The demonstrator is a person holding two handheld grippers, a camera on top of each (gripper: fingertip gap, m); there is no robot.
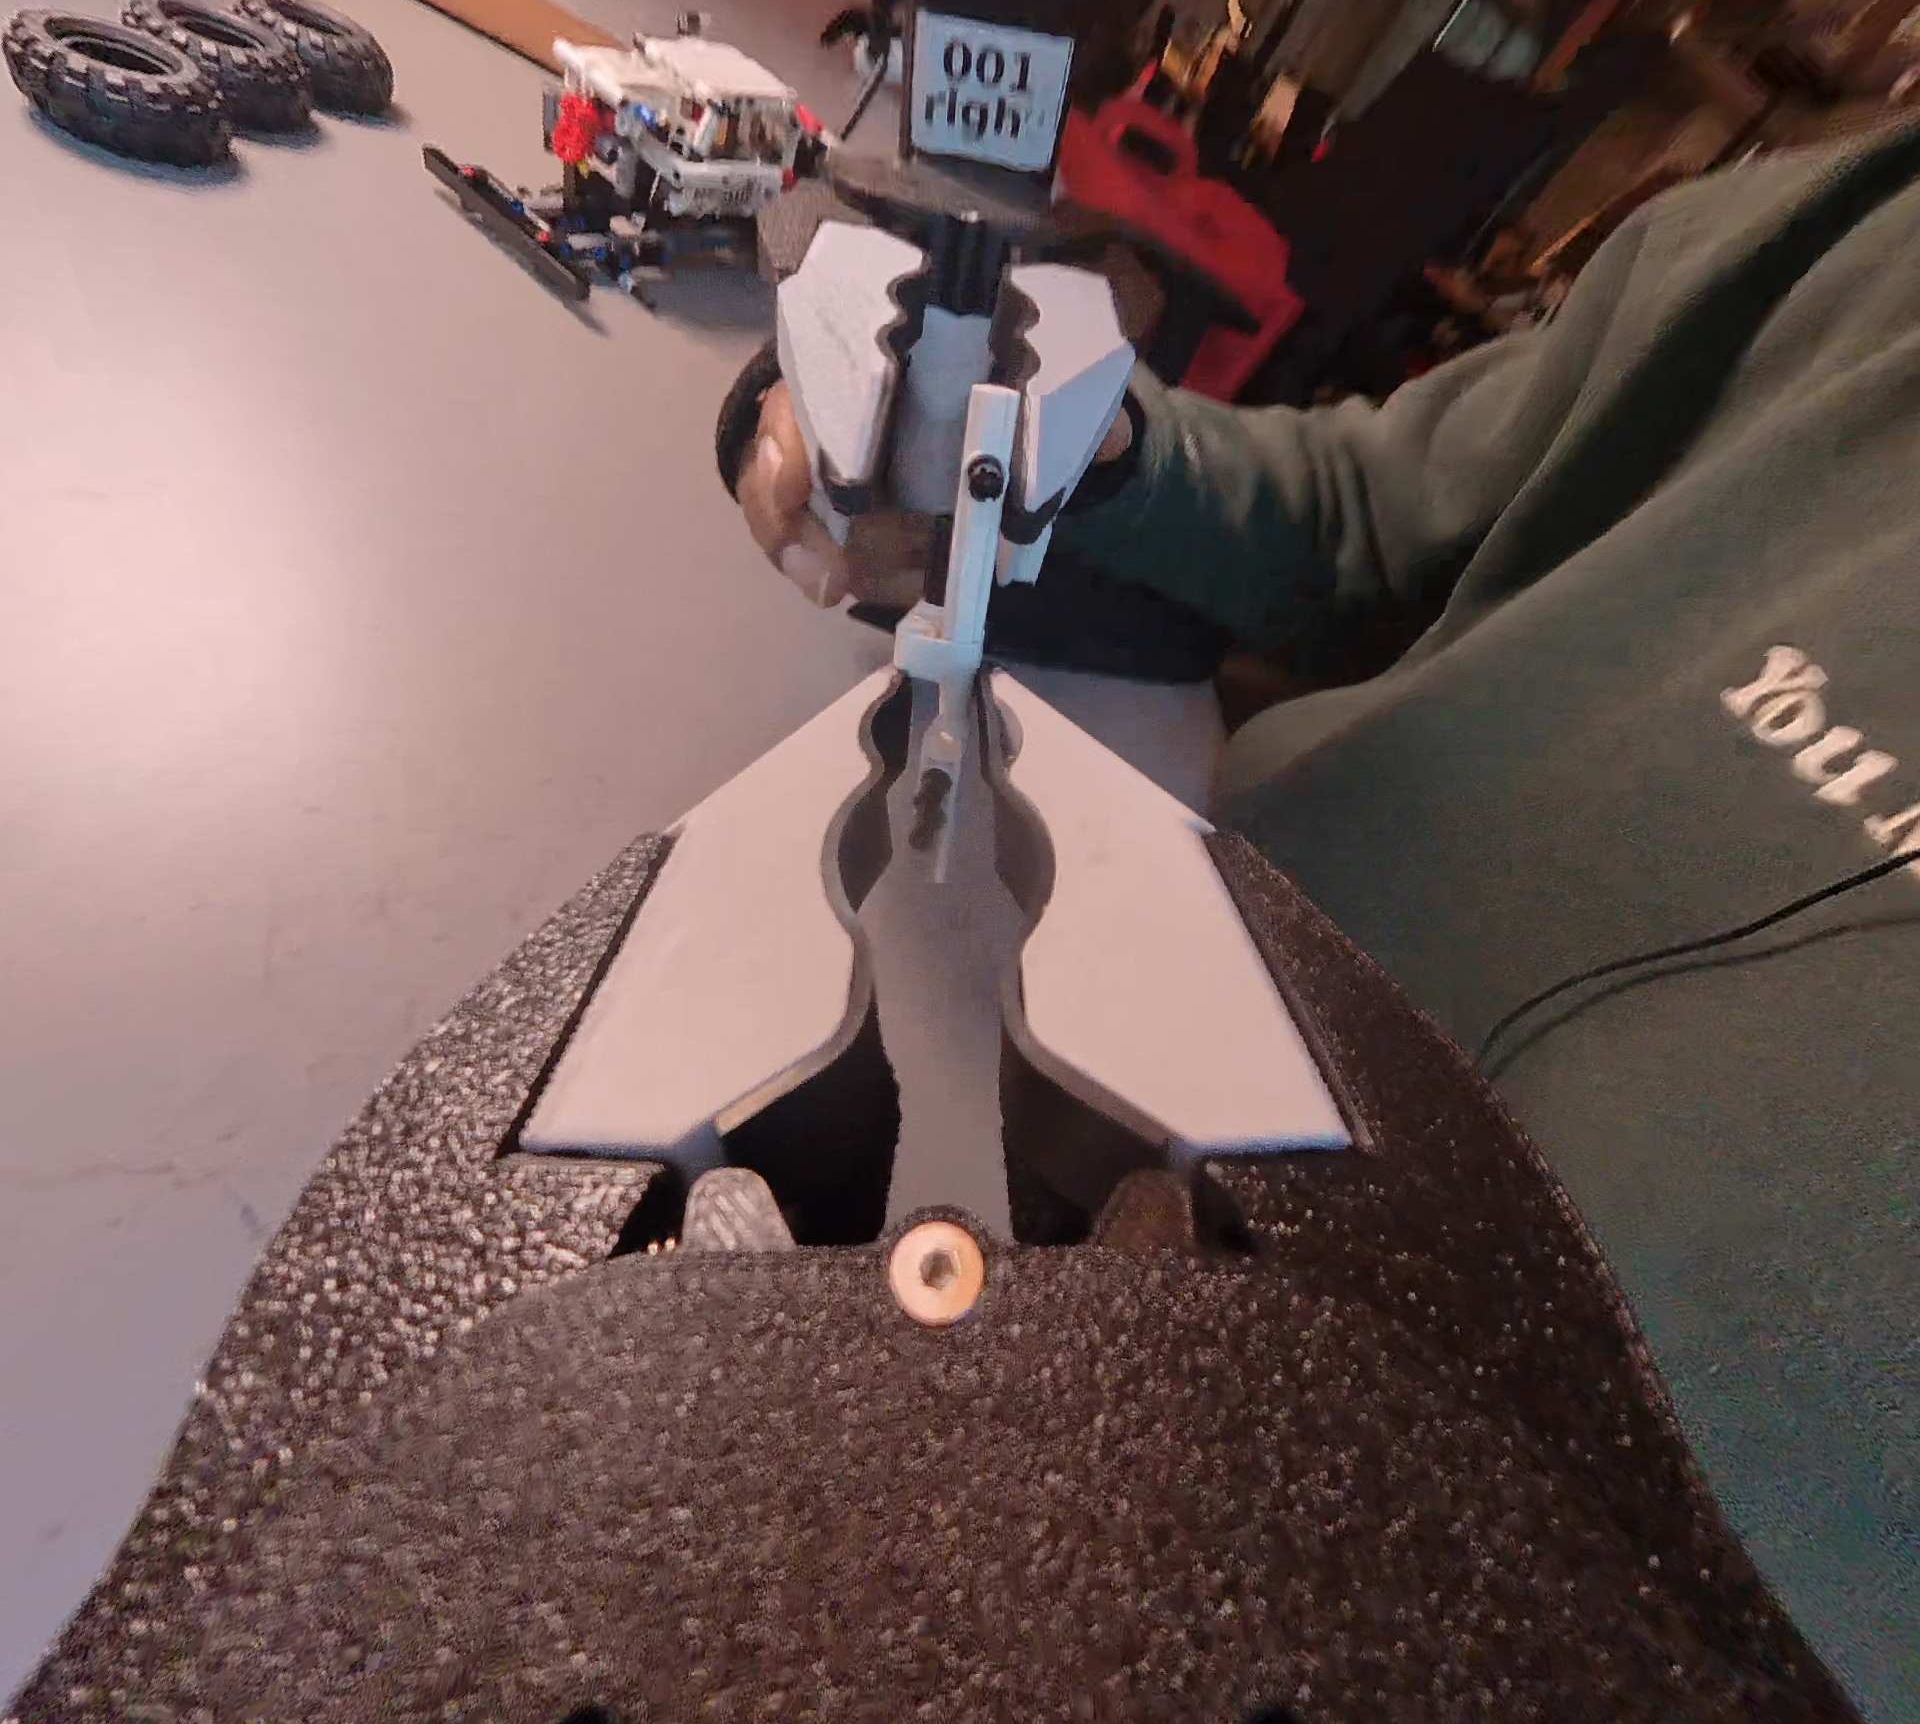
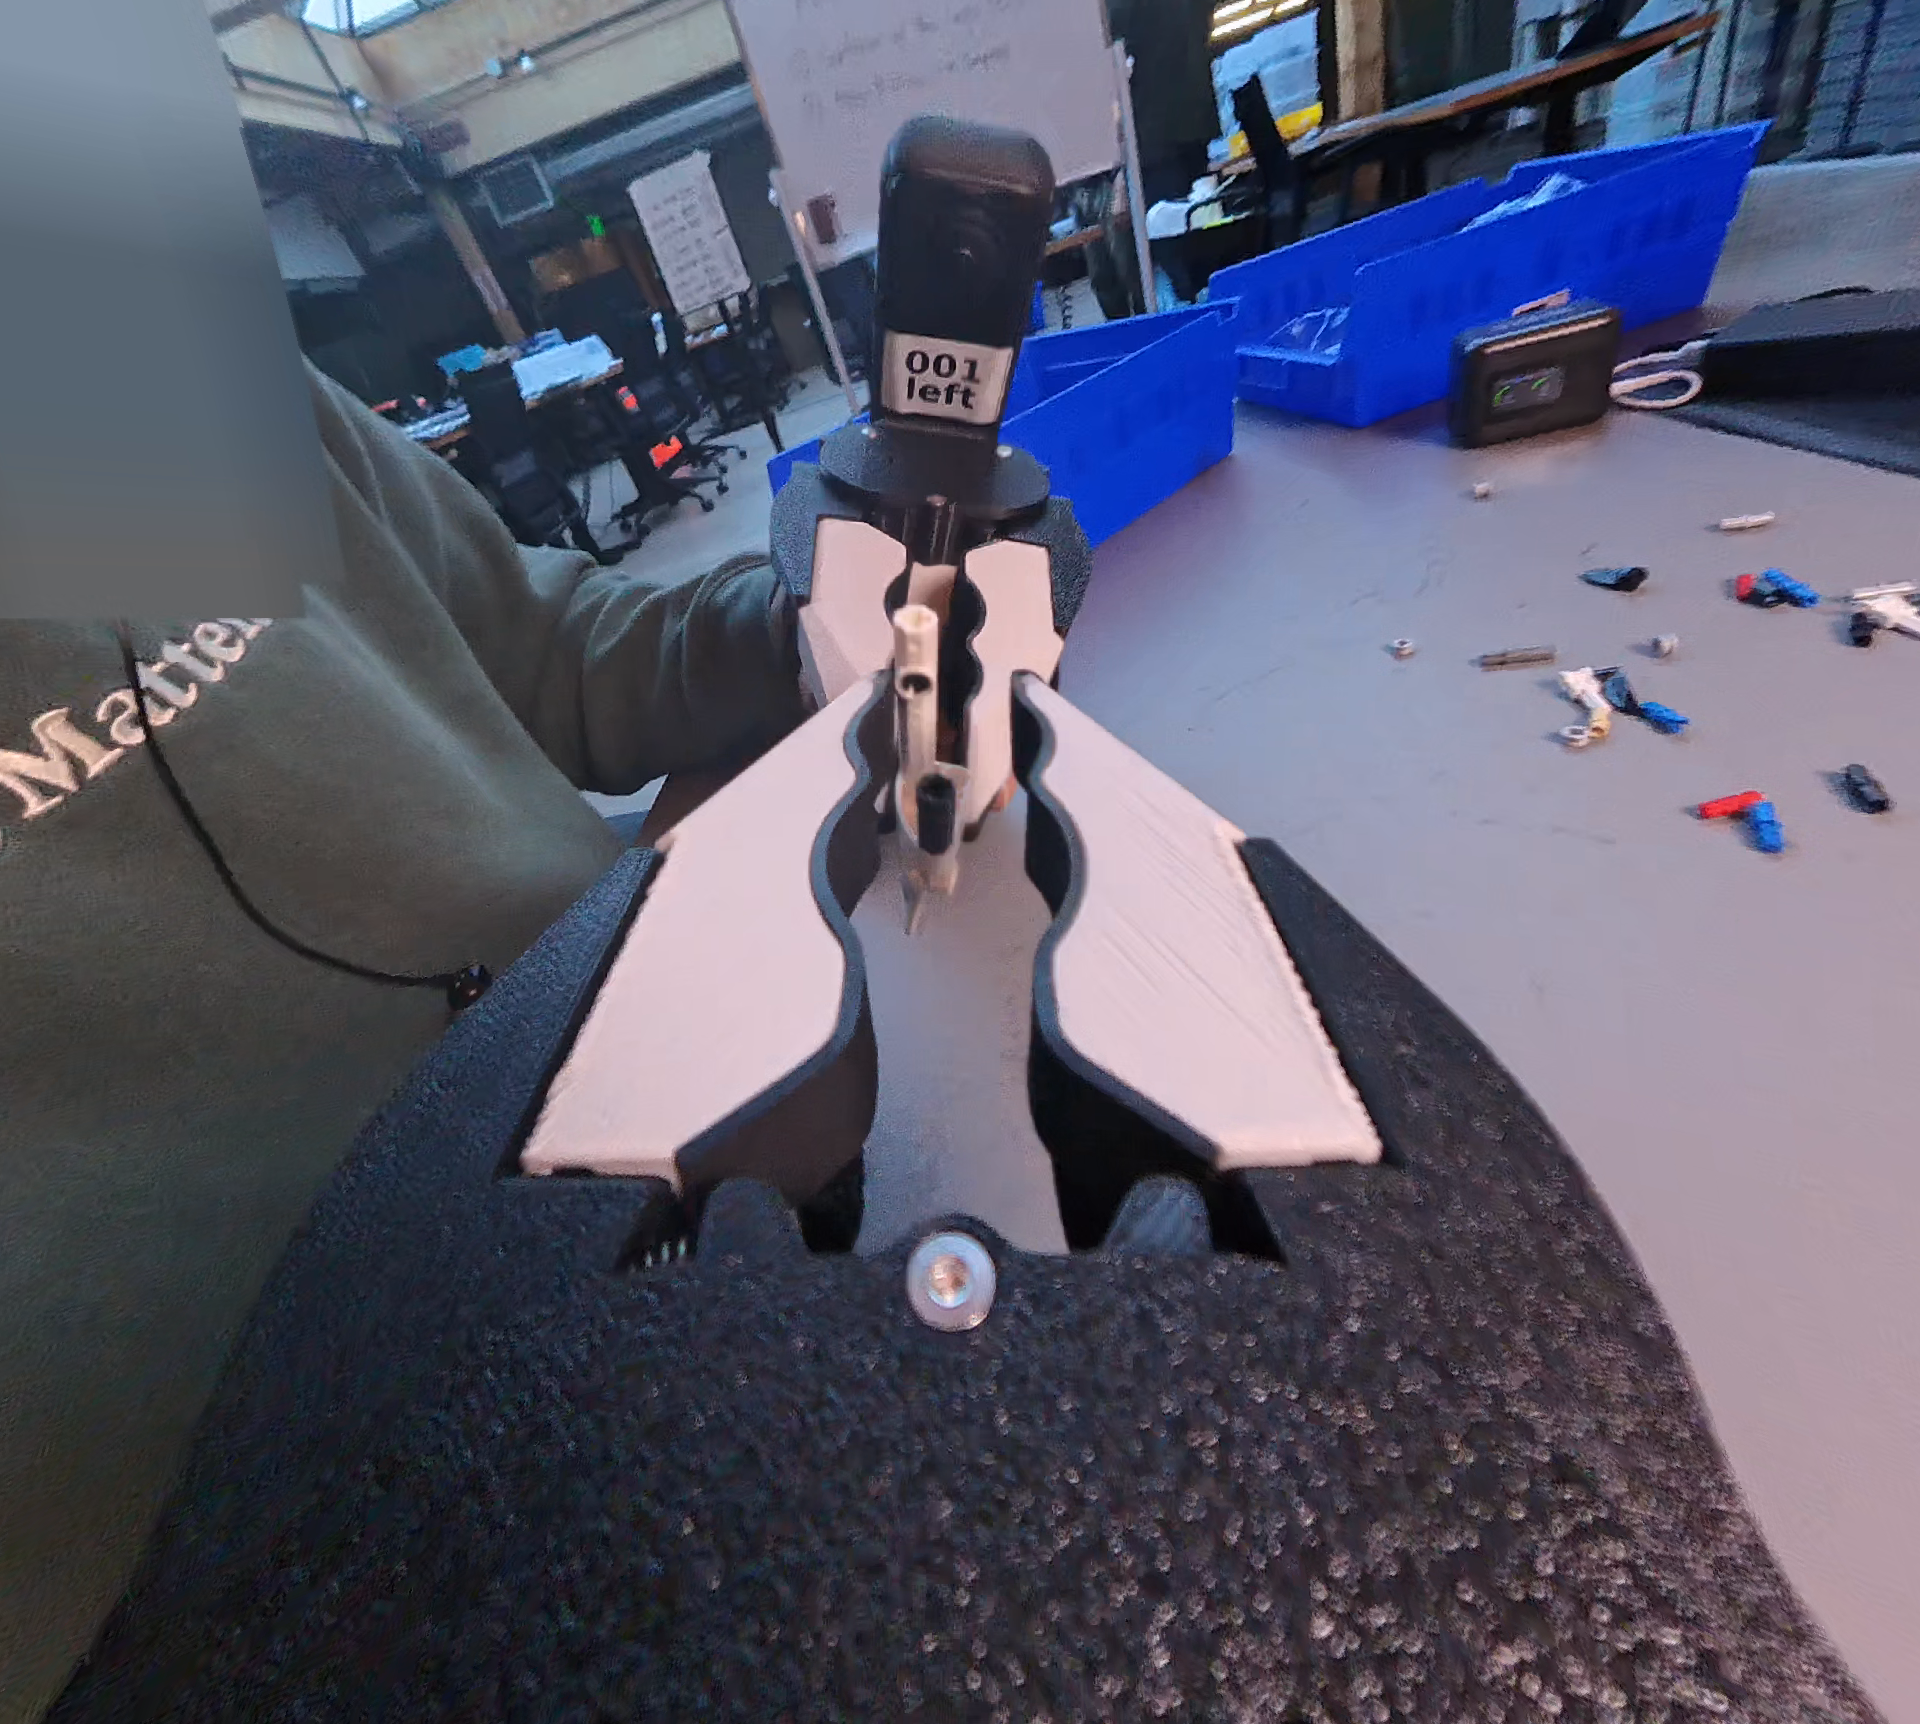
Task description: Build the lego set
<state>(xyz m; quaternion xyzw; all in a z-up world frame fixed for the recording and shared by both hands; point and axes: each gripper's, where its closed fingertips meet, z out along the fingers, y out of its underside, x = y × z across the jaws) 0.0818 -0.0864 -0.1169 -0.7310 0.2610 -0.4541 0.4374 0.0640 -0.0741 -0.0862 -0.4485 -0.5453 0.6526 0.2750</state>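
A slim white lego beam assembly point(image 1: 977, 521) with black pins hangs in the air between my two grippers, which face each other tip to tip above the grey table point(image 1: 312, 635). My left gripper point(image 1: 940, 687) is shut on its lower end, a white connector piece. My right gripper point(image 2: 951, 698) is closed around the other end of the beam point(image 2: 914, 666), which lies against its left finger. A black pin point(image 2: 935, 807) sticks out of the piece inside the right jaws. The right gripper also shows in the left wrist view point(image 1: 935, 521), and the left gripper shows in the right wrist view point(image 2: 935, 635).
A partly built white and black lego vehicle point(image 1: 675, 126) and three black tyres point(image 1: 197, 74) lie far left. Loose small pieces point(image 2: 1621, 698) are scattered to the right, near blue bins point(image 2: 1455, 292) and a black device point(image 2: 1532, 381). A person's green sleeve point(image 1: 1455, 479) is close. My two grippers' fingertips are within a few centimetres of each other.
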